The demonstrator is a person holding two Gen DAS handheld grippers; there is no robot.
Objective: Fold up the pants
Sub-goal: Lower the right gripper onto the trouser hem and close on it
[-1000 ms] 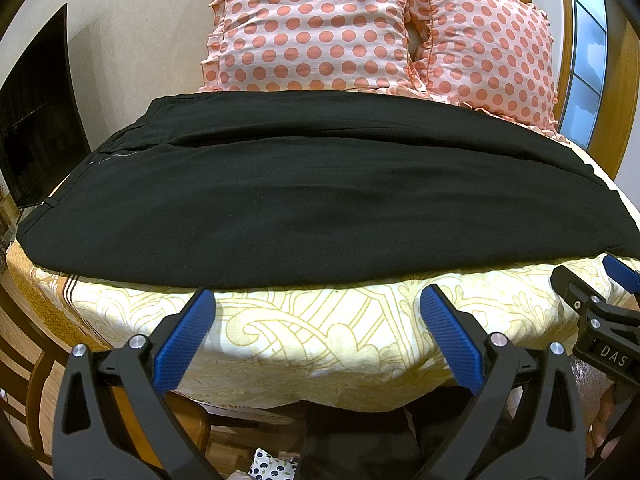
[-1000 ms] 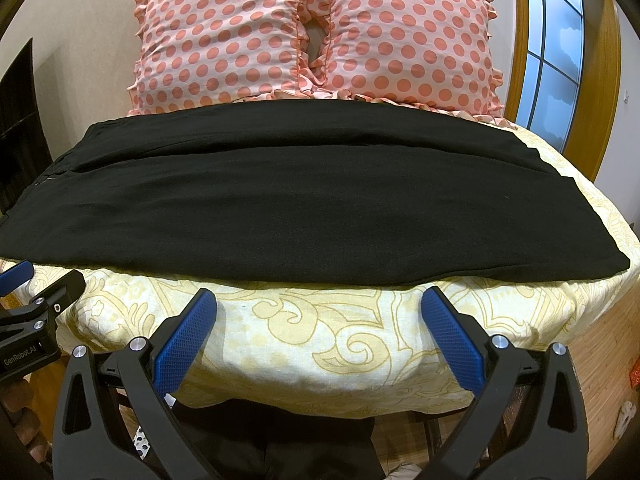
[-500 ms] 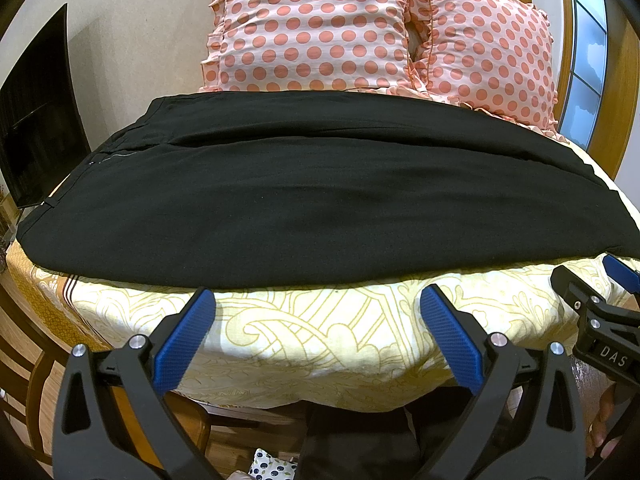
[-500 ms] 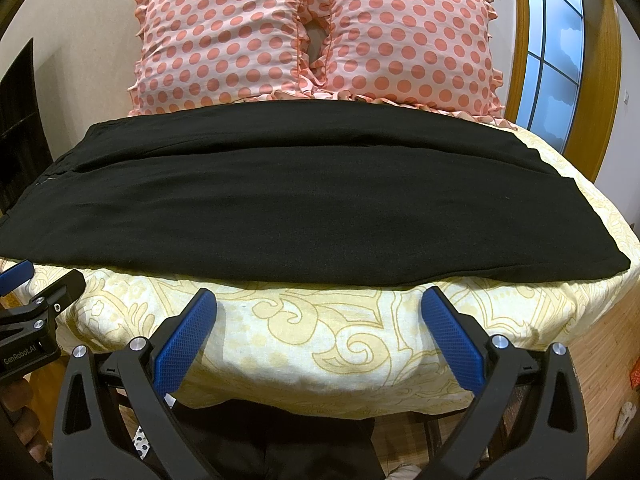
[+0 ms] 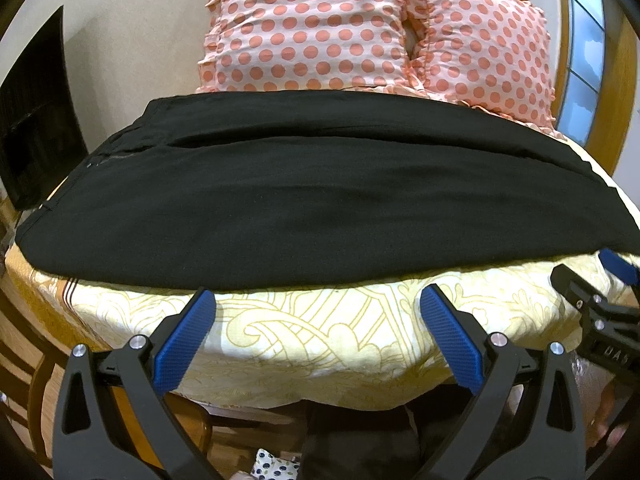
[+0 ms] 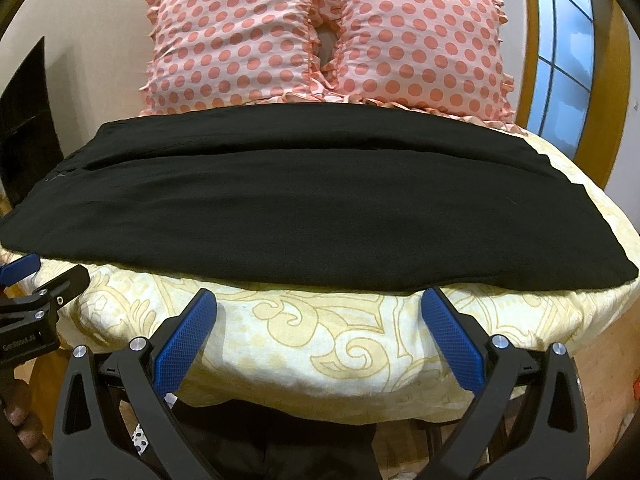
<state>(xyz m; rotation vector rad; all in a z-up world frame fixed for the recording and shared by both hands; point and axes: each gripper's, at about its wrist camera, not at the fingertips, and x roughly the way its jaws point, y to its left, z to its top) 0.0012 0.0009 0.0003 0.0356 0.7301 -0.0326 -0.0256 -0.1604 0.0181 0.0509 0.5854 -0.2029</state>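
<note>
Black pants lie flat and lengthwise across the yellow patterned bed, waistband at the left, leg ends at the right; they also show in the right wrist view. My left gripper is open and empty, just short of the pants' near edge, left of the middle. My right gripper is open and empty, just short of the near edge, towards the leg ends. Each gripper shows at the edge of the other's view: the right gripper, the left gripper.
Two pink polka-dot pillows stand behind the pants against the wall. A dark screen stands at the left. A window with a wooden frame is at the right. Wooden floor lies below the bed's near edge.
Both grippers have moved slightly forward towards the pants' near edge. The pants lie as before.
</note>
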